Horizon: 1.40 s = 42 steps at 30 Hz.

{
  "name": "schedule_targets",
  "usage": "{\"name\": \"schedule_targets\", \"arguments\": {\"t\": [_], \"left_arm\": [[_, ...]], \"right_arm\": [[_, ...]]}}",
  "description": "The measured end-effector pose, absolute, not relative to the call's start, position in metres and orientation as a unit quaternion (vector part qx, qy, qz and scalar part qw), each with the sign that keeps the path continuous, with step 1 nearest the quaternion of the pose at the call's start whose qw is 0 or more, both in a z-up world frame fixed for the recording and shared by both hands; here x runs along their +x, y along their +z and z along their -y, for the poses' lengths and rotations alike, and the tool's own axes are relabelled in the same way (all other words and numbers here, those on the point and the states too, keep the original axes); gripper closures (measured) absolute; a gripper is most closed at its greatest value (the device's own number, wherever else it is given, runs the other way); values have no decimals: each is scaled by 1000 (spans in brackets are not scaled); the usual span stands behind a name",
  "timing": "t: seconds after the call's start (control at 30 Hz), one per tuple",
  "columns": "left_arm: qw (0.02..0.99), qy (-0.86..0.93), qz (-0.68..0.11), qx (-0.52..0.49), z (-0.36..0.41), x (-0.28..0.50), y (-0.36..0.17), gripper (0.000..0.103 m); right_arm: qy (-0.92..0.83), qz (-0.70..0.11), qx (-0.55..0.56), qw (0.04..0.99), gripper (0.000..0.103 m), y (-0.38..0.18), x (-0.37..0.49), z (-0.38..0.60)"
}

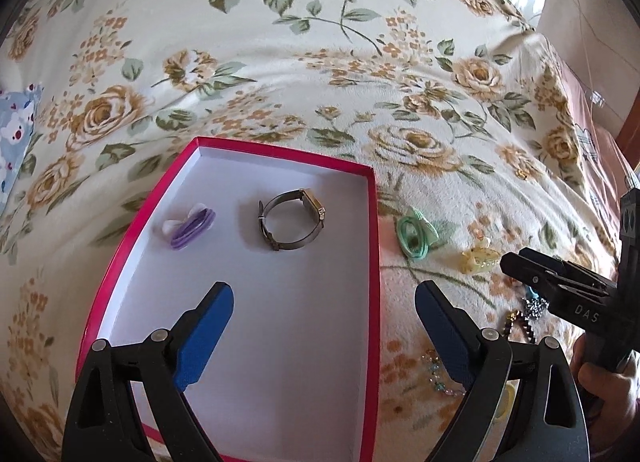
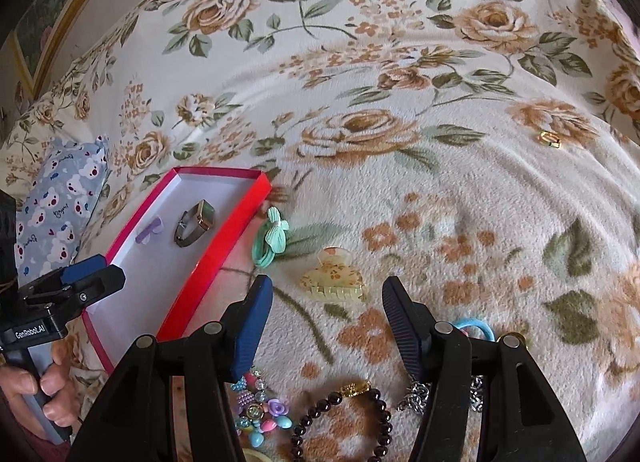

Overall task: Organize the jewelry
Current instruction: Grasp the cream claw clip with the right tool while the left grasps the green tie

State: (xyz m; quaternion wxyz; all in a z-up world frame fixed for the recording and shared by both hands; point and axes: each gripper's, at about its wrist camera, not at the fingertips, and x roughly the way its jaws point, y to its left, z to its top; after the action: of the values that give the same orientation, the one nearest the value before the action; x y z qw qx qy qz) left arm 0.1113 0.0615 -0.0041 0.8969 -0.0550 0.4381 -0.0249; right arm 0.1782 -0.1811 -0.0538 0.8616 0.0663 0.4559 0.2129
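A fleecy blanket (image 2: 400, 190) printed with tan roses and green leaves covers the bed, its nap soft and rumpled. At its left edge lies a blue pillow (image 2: 60, 206) patterned with small bears.

On the blanket sits a shallow rectangular box (image 1: 370, 262) of red card with a smooth white inside. Within it lie a watch (image 1: 294, 218), a metal mesh band curled into a ring with a squarish gold-edged case, and a purple hair tie (image 1: 190, 228) with a pale bow, well apart from each other.

The left hand-held gripper (image 1: 324, 338) hovers over the box's near end, its black arms and ribbed blue pads spread wide, nothing between them. The right hand-held gripper (image 2: 328, 326) is likewise spread and empty, above the loose pieces beside the box.

Just right of the box lies a mint hair tie (image 2: 270, 242), coiled cord with a pleated bow. Near it is a claw clip (image 2: 334, 278), translucent yellow plastic with toothed jaws. Under the right hand-held gripper lie a dark bead bracelet (image 2: 360, 422) of glossy round beads with a gold charm, a pastel bracelet (image 2: 256, 414) of flower-shaped beads, a silver chain (image 2: 416, 398) and a blue hair loop (image 2: 476, 328). Far off on the blanket rests a small gold ring (image 2: 549, 139).
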Motion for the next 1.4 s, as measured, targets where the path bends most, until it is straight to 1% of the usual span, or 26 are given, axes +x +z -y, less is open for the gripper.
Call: {"name": "schedule_targets", "arguments": {"t": [0.43, 0.47, 0.53, 0.97, 1.07, 1.13, 1.2, 1.27, 1.3, 1.33, 1.4], "left_arm": [[895, -43, -443, -18, -40, 137, -15, 10], [896, -46, -442, -14, -38, 139, -16, 10], [895, -49, -443, -7, -33, 143, -18, 10], [889, -94, -447, 28, 15, 183, -36, 13], [884, -96, -456, 44, 29, 198, -46, 18], [879, -89, -466, 55, 39, 209, -56, 26], [868, -87, -484, 66, 47, 222, -70, 31], [861, -83, -497, 69, 51, 232, -79, 37], [858, -84, -501, 70, 53, 237, -83, 44], [854, -86, -508, 68, 54, 242, -88, 59], [852, -91, -513, 57, 53, 247, -92, 75]], "right_arm": [[204, -485, 36, 850, 45, -82, 204, 169], [203, -487, 35, 849, 47, -84, 206, 168], [204, -489, 36, 847, 61, -86, 207, 169], [174, -447, 91, 873, 62, -57, 201, 219], [171, -439, 101, 876, 62, -50, 198, 228], [172, -439, 106, 876, 62, -48, 197, 231], [172, -437, 109, 876, 62, -48, 196, 233], [172, -436, 111, 876, 62, -47, 195, 235], [172, -436, 113, 876, 62, -47, 195, 236], [172, -436, 114, 876, 62, -47, 193, 238], [170, -436, 116, 876, 62, -47, 193, 240]]}}
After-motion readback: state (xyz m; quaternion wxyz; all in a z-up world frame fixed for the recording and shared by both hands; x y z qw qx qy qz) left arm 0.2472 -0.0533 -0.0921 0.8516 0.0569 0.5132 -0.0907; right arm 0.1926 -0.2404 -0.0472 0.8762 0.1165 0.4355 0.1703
